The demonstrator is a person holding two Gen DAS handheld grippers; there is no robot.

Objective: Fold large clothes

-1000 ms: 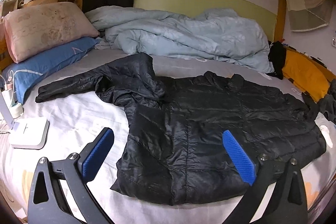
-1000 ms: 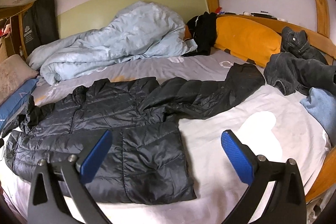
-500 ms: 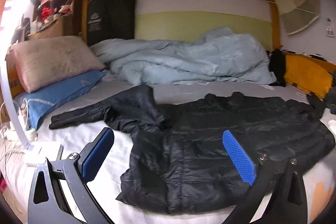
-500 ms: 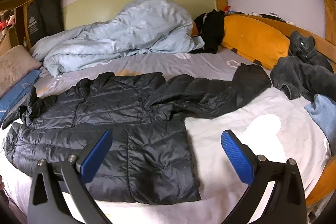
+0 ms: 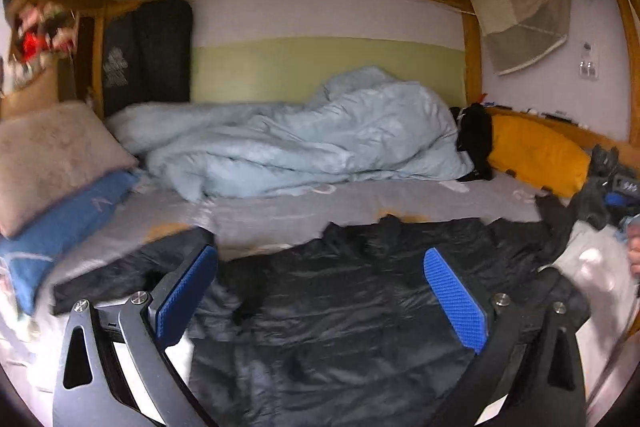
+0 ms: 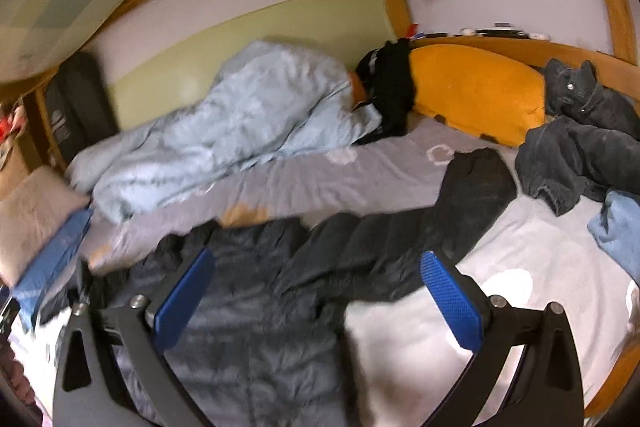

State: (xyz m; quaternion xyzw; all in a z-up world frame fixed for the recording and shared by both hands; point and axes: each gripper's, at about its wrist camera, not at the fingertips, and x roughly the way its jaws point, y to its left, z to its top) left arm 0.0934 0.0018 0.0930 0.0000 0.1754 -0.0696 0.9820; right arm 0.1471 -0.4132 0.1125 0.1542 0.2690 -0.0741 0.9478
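Left gripper (image 5: 320, 291): my jaws stand wide apart and hold nothing; the blue pads (image 5: 456, 299) hang over the jacket, and I cannot tell whether they touch it.
Right gripper (image 6: 316, 295): also spread wide and empty, above the jacket's right half and the sheet beside it.
Jacket (image 5: 360, 307): black, quilted, laid flat across the near part of the bed. Its lower hem is cut off by the bottom of both views and partly hidden behind my gripper frames.
Sleeves: the right sleeve (image 6: 460, 203) stretches out toward the dark clothes; the left sleeve (image 5: 120, 271) lies toward the pillows, half hidden behind my left finger.
Blur: both views are smeared, so seams and collar are hard to make out.
Sheet (image 6: 504, 247): pale, bare beside the jacket.
Duvet (image 5: 304, 135): light blue, bunched against the far wall, well apart from the jacket.
Pillows (image 5: 52, 155): beige over blue at the left edge, partly cut off.
Cushion (image 6: 472, 91): orange, against the right rail.
Dark clothes (image 6: 576, 147): a heap beside the cushion; what they are is unclear.
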